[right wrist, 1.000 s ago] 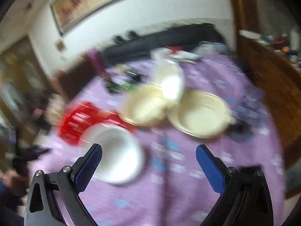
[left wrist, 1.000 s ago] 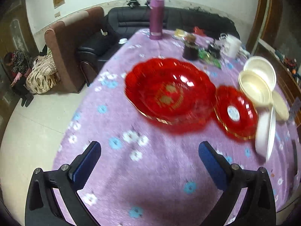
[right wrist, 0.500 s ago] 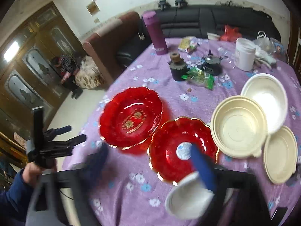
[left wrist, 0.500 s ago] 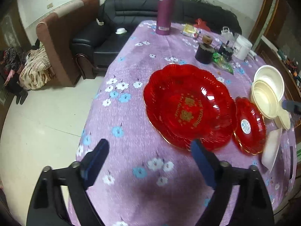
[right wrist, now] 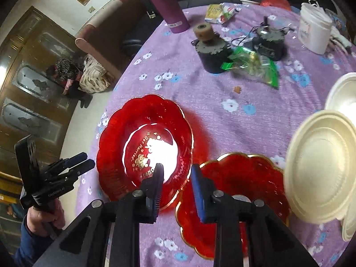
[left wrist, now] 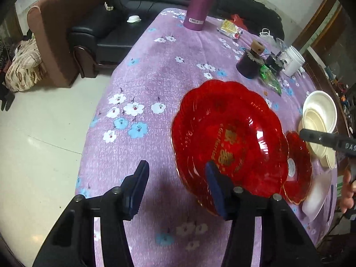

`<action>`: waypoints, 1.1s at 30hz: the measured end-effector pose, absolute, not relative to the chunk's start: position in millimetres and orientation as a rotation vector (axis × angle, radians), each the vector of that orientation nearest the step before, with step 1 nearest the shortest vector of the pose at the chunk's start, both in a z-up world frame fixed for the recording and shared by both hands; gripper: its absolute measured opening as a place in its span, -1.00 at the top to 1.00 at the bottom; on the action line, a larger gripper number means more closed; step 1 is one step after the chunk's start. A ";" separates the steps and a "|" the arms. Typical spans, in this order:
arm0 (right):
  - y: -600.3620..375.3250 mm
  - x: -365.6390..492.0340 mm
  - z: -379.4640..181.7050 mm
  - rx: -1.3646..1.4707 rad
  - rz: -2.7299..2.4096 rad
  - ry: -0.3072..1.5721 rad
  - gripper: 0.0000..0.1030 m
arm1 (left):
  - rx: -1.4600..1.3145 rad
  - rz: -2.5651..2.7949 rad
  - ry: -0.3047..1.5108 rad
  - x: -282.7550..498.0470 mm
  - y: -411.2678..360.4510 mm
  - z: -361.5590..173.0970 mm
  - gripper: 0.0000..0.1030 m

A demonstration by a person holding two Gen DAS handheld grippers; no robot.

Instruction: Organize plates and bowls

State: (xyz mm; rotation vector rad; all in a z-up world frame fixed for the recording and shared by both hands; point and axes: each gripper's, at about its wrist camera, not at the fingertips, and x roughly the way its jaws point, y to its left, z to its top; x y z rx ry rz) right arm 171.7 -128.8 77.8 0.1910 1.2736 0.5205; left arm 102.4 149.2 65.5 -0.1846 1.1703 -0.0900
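A large red scalloped plate (left wrist: pixel 229 142) (right wrist: pixel 144 146) lies on the purple flowered cloth, with a smaller red plate (left wrist: pixel 298 169) (right wrist: pixel 240 182) overlapping its right side. My left gripper (left wrist: pixel 176 178) (right wrist: pixel 75 164) is closing. One finger is over the large plate and the other outside its near-left rim, and the pads are clear of it. My right gripper (right wrist: pixel 178 178) is also closing. It straddles the strip where the two red plates' rims meet and presses on nothing. Cream bowls (right wrist: pixel 320 166) (left wrist: pixel 316 129) and a white bowl (right wrist: pixel 344 93) sit to the right.
A purple flask (left wrist: pixel 202 2), two dark canisters (right wrist: pixel 213 51), a green wrapper (right wrist: pixel 255 66) and a white tub (right wrist: pixel 313 31) crowd the far side. A white foam plate (left wrist: pixel 316 193) lies near the right hand. The table edge drops to the floor on the left, where a person (right wrist: pixel 66 71) crouches.
Both grippers have swung in over the red plates and narrowed their jaws. The right one came left from the white and cream bowls, and the left one closed in on the large plate's rim.
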 end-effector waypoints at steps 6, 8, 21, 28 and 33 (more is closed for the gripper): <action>-125.6 184.0 58.9 0.173 0.485 1.302 0.46 | -0.188 -0.093 1.201 115.1 150.7 51.1 0.27; -124.0 185.8 53.6 0.148 0.467 1.308 0.46 | -0.200 -0.096 1.213 118.0 152.6 45.8 0.42; -97.1 183.1 37.1 0.037 0.448 1.291 0.85 | -0.139 -0.110 1.202 122.6 137.5 37.9 0.84; -95.0 175.0 42.6 0.067 0.461 1.284 0.85 | -0.125 -0.090 1.189 109.8 141.9 43.3 0.83; -94.0 161.3 47.6 0.076 0.482 1.284 0.85 | -0.129 -0.086 1.183 91.2 142.0 47.1 0.83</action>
